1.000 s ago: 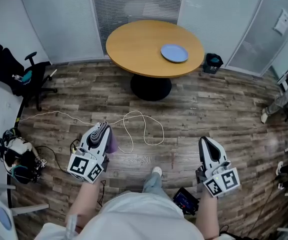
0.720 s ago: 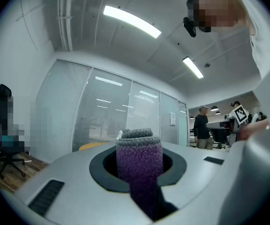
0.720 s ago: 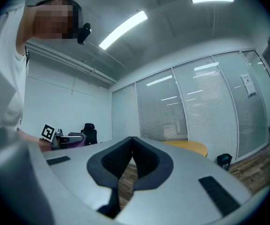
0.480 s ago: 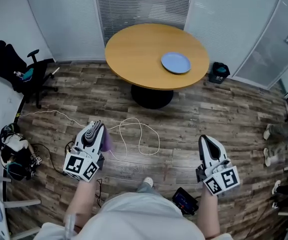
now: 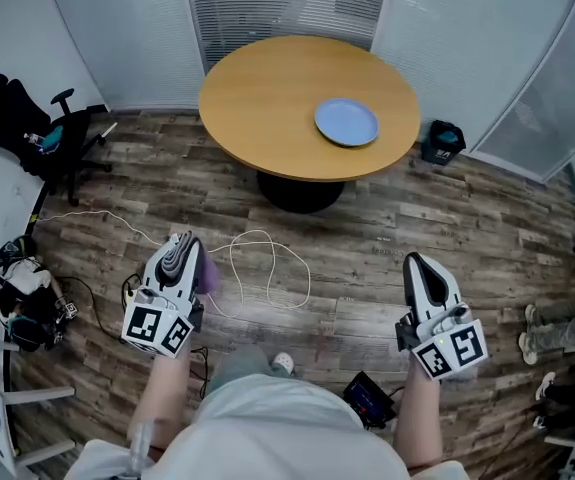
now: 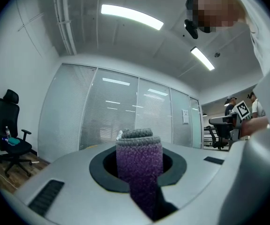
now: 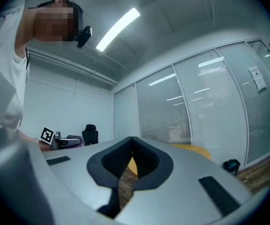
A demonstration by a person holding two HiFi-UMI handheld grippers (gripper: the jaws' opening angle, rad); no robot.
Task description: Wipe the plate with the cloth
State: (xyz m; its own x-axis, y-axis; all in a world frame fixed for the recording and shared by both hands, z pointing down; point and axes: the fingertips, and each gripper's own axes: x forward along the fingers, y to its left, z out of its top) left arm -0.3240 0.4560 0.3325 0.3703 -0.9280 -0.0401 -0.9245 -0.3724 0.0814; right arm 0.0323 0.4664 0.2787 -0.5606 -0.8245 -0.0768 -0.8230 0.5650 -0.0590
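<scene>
We find the left gripper [image 5: 181,252] closed on the cloth [image 6: 138,165], a purple-and-grey knit folded between its jaws. It is held level over the floor on the near side of the table [image 5: 257,88], well apart from it. The right gripper [image 5: 416,265] is also on the near side, further right, with its jaws together and nothing between them. The plate [image 5: 347,123], pale blue, lies flat on the right half of the table, clear of its edge and not yet wiped.

Risks, in our judgement:
- **Cable:** a white cable [image 5: 267,268] lies in loose loops on the floor between the person and the table, just beside the left gripper. It could catch a foot on the approach.
- **Plate:** it sits loose on a smooth top, so a one-sided wipe could push it toward the table's right edge unless the right gripper steadies it.
- **Cloth:** part of it hangs outside the jaws and could work free.

The table is round, bare wood on a dark pedestal. Left of it stands an office chair [image 5: 42,143]. Behind it are blinds [image 5: 277,8] and glass walls, and right of it is a small bin [image 5: 443,140]. The floor [image 5: 437,218] is wood-pattern plank.
</scene>
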